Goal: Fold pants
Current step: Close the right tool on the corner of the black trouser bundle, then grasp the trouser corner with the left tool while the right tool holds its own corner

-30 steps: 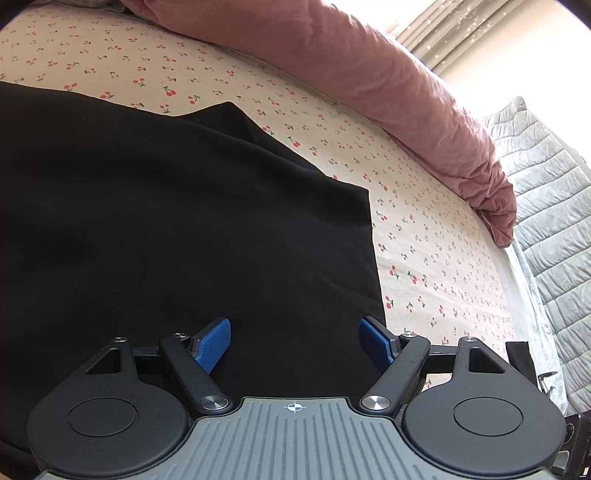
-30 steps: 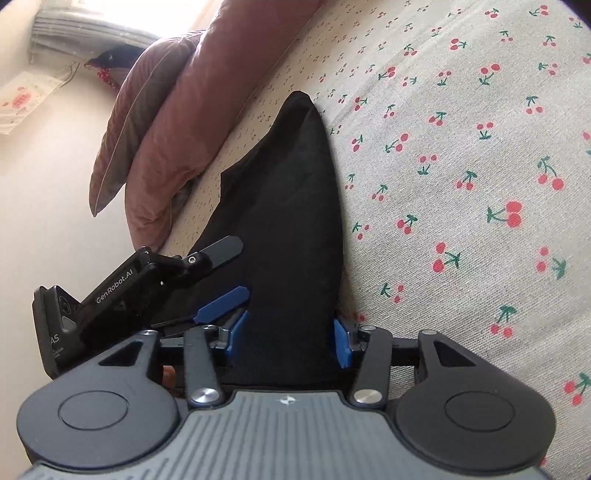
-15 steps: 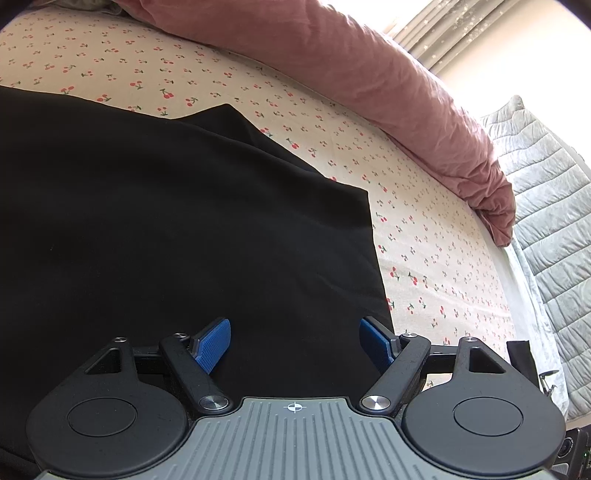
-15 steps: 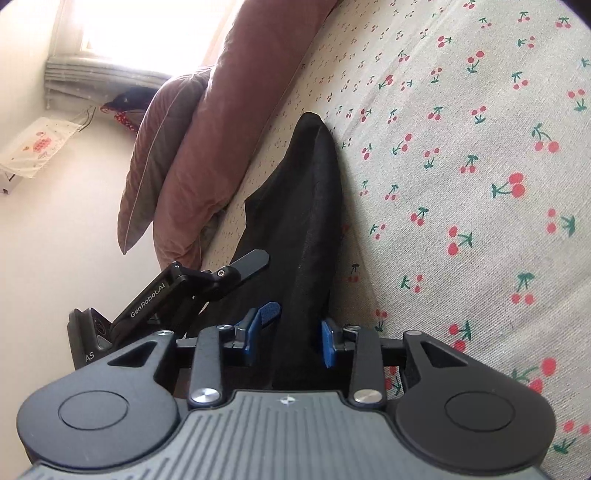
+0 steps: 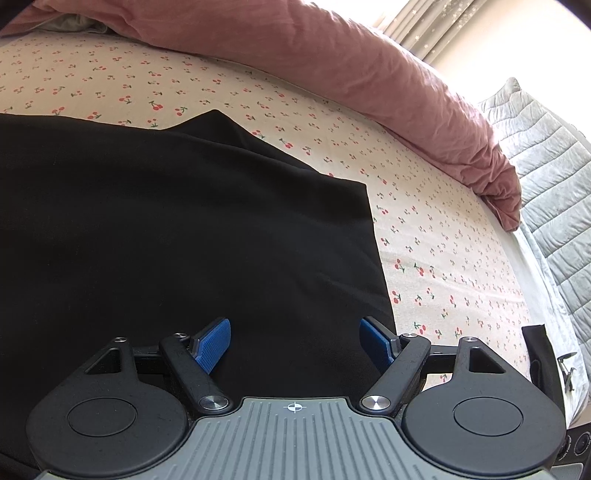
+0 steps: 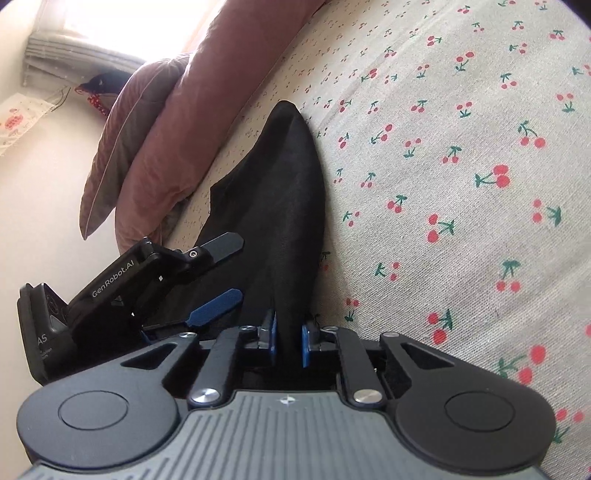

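Right wrist view: right claw [image 6: 287, 341] clenched on black pants [image 6: 284, 206] (lower fabric hidden); left claw [image 5: 295, 341] spread wide.

A bedroom in a home: a bed [image 5: 436, 229] covered in a cream sheet printed with small red cherries fills both views. A rumpled pink duvet [image 5: 332, 66] lies along the bed's far edge, with a grey quilted cover [image 5: 546, 162] at its corner. Pleated curtains [image 5: 436, 26] hang at a sunlit window beyond.
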Demonstrator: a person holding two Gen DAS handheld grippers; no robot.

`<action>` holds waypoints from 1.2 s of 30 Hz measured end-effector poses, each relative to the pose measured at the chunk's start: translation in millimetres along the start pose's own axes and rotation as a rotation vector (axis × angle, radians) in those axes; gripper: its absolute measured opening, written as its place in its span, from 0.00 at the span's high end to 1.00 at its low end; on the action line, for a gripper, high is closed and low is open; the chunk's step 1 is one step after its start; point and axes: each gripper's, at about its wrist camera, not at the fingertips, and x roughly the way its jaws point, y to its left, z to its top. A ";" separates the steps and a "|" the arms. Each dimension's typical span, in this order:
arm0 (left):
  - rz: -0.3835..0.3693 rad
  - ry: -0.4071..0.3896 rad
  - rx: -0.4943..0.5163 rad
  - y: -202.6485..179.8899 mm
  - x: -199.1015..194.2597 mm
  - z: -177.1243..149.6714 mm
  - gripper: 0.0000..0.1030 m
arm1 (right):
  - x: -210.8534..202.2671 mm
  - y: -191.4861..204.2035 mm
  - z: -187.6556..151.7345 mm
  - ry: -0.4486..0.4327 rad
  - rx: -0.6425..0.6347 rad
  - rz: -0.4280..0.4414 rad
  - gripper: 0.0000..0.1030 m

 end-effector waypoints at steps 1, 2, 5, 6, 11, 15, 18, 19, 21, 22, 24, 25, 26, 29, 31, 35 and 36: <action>-0.002 0.005 0.002 -0.3 0.4 1.4 0.24 | -0.1 1.6 0.5 0.002 -0.005 -0.011 0.98; -0.013 0.011 -0.003 0.6 0.3 3.8 0.22 | 0.2 2.7 1.5 0.004 -0.005 -0.021 0.98; -0.048 0.025 -0.040 2.7 -2.7 19.1 0.21 | 0.9 7.1 1.7 0.001 -0.007 -0.047 0.99; -0.045 0.018 -0.028 -1.4 -4.9 25.5 0.21 | 0.9 10.1 0.4 -0.005 -0.021 -0.060 0.99; 0.092 0.036 0.316 -74.7 6.8 50.4 0.22 | 8.2 35.6 -8.2 -0.031 -0.260 -0.172 0.99; 0.276 0.123 0.597 -134.7 46.0 52.8 0.24 | 8.5 44.8 -14.5 -0.055 -0.321 -0.210 0.99; 0.303 0.188 0.700 -168.8 72.6 48.2 0.25 | 8.5 46.0 -14.8 -0.065 -0.319 -0.211 0.99; 0.301 0.201 0.736 -178.6 80.0 44.8 0.25 | 7.4 46.2 -15.0 -0.070 -0.323 -0.211 1.00; 0.344 0.223 0.811 -194.4 96.9 36.5 0.24 | 4.9 51.1 -16.9 -0.077 -0.331 -0.208 1.00; 0.377 0.234 0.832 -198.2 105.5 34.4 0.24 | 1.6 54.7 -18.8 -0.086 -0.361 -0.204 1.00; 0.430 0.270 0.813 -196.6 122.2 36.8 0.24 | -0.9 60.2 -22.2 -0.093 -0.418 -0.218 1.00; 0.449 0.285 0.791 -191.9 128.4 38.8 0.24 | -0.5 60.0 -22.9 -0.088 -0.426 -0.222 1.00; 0.466 0.293 0.780 -188.3 133.7 39.2 0.22 | 0.6 58.7 -22.7 -0.081 -0.427 -0.228 1.00; 0.494 0.272 0.787 -184.7 134.6 36.1 0.32 | 4.4 56.8 -18.2 -0.066 -0.416 -0.238 1.00; 0.557 0.259 0.813 -188.0 134.0 33.6 0.63 | 3.4 57.4 -16.0 -0.069 -0.416 -0.234 1.00; 0.578 0.250 0.764 -178.4 127.1 41.0 0.82 | 2.1 60.0 -13.0 -0.071 -0.419 -0.222 1.00; 0.571 0.243 0.745 -176.1 124.1 44.3 0.85 | 0.8 58.8 -12.0 -0.069 -0.411 -0.215 1.00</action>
